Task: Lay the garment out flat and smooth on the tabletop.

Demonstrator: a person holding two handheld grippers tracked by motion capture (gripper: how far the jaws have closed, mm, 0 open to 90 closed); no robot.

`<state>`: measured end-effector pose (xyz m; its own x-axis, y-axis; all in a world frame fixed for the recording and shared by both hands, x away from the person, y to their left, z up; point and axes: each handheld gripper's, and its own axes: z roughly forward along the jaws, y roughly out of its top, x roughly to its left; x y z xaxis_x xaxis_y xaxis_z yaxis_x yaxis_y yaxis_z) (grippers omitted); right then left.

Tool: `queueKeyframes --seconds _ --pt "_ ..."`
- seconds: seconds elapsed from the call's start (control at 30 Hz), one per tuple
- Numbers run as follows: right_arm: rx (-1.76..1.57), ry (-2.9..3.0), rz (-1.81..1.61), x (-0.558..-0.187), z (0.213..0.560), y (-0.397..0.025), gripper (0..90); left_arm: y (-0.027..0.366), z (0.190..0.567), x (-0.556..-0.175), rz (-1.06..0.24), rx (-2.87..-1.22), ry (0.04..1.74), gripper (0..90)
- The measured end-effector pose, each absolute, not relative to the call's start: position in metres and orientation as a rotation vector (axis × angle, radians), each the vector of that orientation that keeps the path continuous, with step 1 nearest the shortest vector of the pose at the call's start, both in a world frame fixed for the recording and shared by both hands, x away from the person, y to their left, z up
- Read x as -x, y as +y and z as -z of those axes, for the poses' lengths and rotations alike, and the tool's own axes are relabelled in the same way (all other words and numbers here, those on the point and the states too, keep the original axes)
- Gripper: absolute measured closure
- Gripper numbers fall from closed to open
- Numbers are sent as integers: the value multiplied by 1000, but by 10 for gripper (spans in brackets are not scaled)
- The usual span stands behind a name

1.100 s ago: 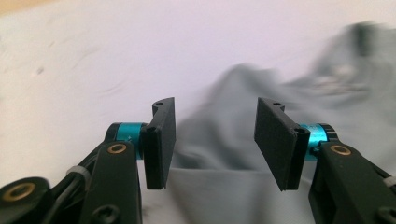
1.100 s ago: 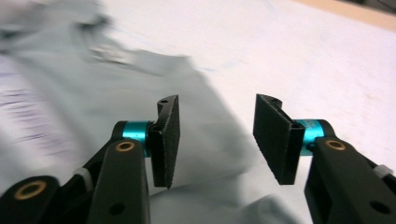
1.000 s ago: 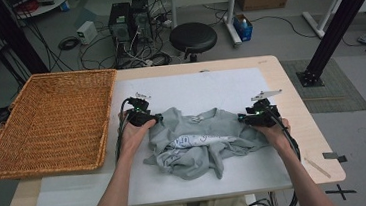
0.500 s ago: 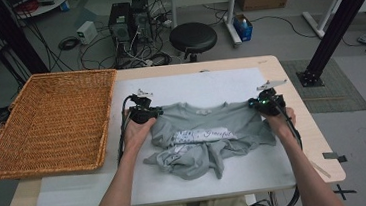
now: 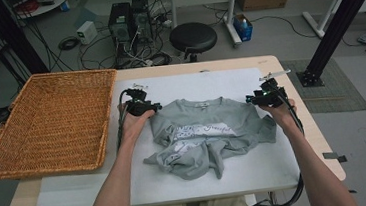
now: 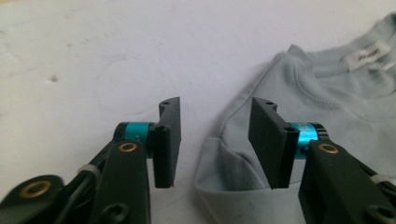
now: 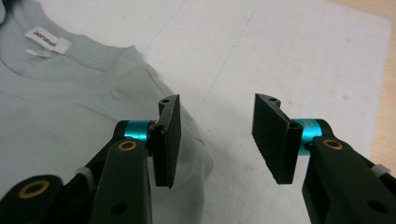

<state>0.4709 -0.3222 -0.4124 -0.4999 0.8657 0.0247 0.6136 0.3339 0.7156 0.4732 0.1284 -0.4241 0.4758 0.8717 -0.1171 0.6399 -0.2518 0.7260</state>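
From the high view, a grey T-shirt (image 5: 209, 136) is seen spread on the white mat (image 5: 209, 83), flanked at its shoulders by the left gripper (image 5: 143, 106) and right gripper (image 5: 258, 98); a wicker basket (image 5: 47, 122) lies well left. Along each gripper view, jaws are seen parted wide, empty, at the shirt's shoulder edge.

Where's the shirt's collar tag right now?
In the high view, the collar tag sits at the far middle edge of the grey T-shirt, on the white mat, between the left tongs and the right tongs.
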Motion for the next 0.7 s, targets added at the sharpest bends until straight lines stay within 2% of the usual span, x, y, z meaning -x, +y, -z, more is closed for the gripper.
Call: queueKeyframes --seconds 0.3,0.33,0.4,0.43,0.5,0.63,0.7 --pt "-1366 2356 -896 -480 438 -313 475 112 440 -475 -447 -2112 1202 527" --pt "-1342 2338 -865 -478 438 -309 496 112 440 -475 -447 -2112 1202 553" --pt "-1308 2352 -860 -474 437 -305 689 112 440 -473 -436 -2108 1187 684" --pt "-1308 2352 -860 -474 437 -305 689 112 440 -473 -419 -2099 1189 684" --pt "-1248 2380 -866 -471 436 -301 858 111 440 -473 -405 -2099 1179 807" --pt "-1164 2342 -812 -475 430 -298 877 109 437 -477 -395 -2071 1161 852" --pt "-1203 2279 -837 -496 421 -310 878 108 433 -487 -385 -2020 1177 853"
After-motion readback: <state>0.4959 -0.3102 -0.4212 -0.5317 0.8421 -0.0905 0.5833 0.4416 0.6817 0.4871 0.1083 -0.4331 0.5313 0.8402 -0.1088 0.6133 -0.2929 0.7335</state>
